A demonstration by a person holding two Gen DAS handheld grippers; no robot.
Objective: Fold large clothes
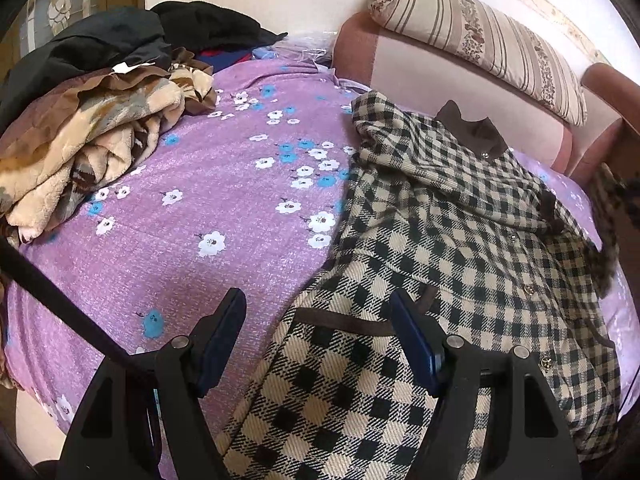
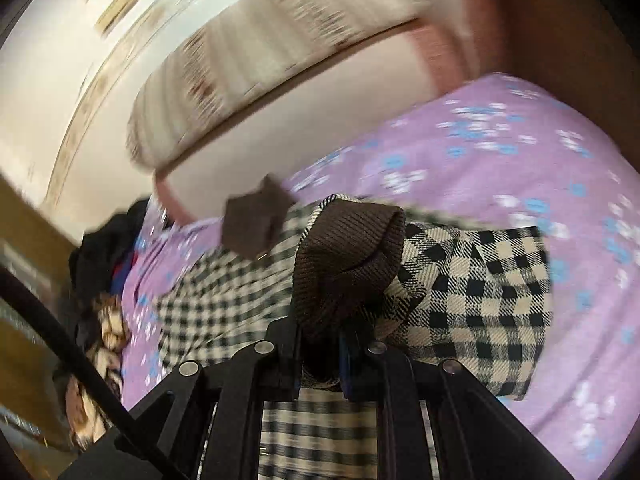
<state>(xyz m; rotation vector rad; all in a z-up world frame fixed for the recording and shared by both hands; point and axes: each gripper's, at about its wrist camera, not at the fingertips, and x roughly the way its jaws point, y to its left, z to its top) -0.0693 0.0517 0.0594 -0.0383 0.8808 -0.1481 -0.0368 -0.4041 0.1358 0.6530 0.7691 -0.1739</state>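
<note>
Right claw (image 2: 320, 344) grips coat cuff (image 2: 348, 264) (surroundings blurred)

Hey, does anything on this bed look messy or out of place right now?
Yes. The checked coat lies rumpled, one sleeve thrown across its chest. The right gripper is clamped on the brown cuff. At the far corner, a pile of blankets and dark clothes sits unfolded.

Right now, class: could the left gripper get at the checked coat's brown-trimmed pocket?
Probably yes: the left gripper hangs with jaws open right over the brown-trimmed pocket of the checked coat, with nothing between them.
</note>
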